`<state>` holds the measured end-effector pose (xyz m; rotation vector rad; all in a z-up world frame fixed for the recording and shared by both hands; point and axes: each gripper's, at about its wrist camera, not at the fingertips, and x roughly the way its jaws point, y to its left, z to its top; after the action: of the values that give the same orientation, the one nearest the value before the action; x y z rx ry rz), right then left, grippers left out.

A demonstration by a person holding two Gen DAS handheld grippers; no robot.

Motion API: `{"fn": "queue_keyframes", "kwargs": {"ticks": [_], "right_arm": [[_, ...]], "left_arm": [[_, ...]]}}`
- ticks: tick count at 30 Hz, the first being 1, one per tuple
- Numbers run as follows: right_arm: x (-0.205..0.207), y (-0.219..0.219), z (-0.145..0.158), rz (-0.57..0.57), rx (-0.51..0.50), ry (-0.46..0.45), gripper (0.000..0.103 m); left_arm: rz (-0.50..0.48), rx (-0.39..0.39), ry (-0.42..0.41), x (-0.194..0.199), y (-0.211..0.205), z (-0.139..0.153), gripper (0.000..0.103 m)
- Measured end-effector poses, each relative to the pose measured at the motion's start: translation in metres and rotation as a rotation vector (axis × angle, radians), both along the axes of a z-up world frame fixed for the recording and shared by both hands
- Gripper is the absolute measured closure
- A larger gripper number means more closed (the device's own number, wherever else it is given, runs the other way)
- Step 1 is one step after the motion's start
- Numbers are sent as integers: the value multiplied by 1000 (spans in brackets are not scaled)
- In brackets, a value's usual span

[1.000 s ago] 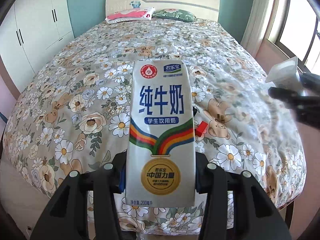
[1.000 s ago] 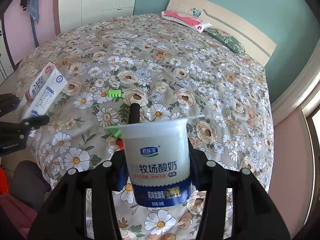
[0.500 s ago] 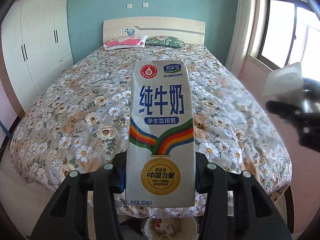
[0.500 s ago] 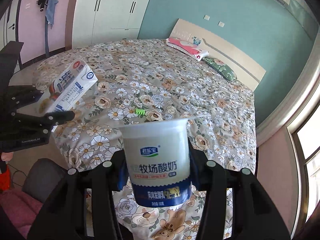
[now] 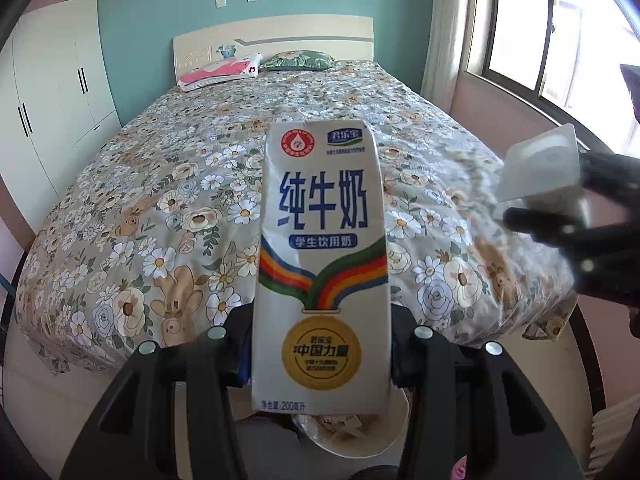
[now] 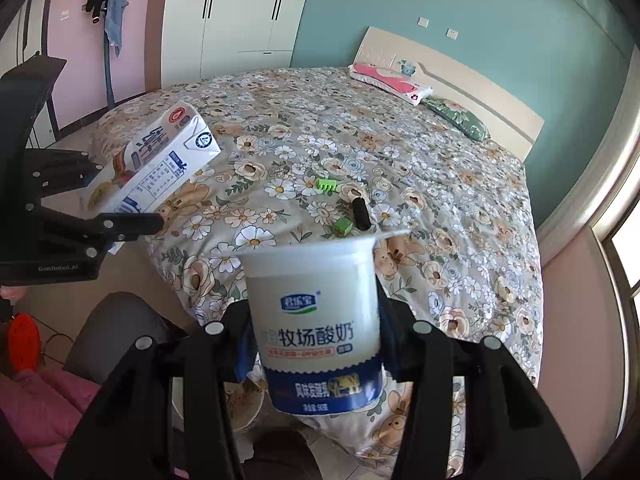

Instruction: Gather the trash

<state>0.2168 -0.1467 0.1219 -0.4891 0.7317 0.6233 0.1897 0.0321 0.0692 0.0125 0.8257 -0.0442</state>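
Note:
A tall white milk carton (image 5: 322, 240) with blue writing stands upright between the fingers of my left gripper (image 5: 320, 360), which is shut on it. My right gripper (image 6: 316, 360) is shut on a white and blue yogurt cup (image 6: 316, 320), held upright. Each gripper shows in the other's view: the carton (image 6: 156, 160) at the left, the cup (image 5: 540, 172) at the right. Both are held off the foot of the flowered bed (image 5: 160, 200). Just below the carton, a bin with a white liner (image 5: 352, 432) peeks out, and the same bin (image 6: 240, 404) lies under the cup.
On the bed cover lie two small green pieces (image 6: 327, 184) (image 6: 343, 226) and a black stick-like object (image 6: 361, 214). Two pillows (image 5: 224, 70) rest at the headboard. A white wardrobe (image 5: 52, 92) stands left, a window (image 5: 560, 32) right. An orange object (image 6: 24, 340) is on the floor.
Both grippers have drawn back from the bed with their loads, so the bed looks farther off. The lined bin has come into view beneath them. Neither grip has changed.

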Motion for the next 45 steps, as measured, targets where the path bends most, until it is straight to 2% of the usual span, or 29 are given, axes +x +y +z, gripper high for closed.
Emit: {"fn": "queue_keyframes", "kwargs": {"ticks": [12, 17, 31, 45], "right_arm": [[-29, -7, -88, -25, 13, 131, 54], [-38, -4, -129, -30, -18, 192, 54], [-54, 10, -245, -30, -56, 377, 54], [-56, 23, -357, -71, -115, 537, 54]], "left_arm": [[-47, -8, 161, -25, 1, -85, 53], [-71, -11, 262, -28, -1, -124, 53], [-123, -10, 428, -46, -7, -206, 53], [-159, -35, 603, -40, -16, -299, 53]]}}
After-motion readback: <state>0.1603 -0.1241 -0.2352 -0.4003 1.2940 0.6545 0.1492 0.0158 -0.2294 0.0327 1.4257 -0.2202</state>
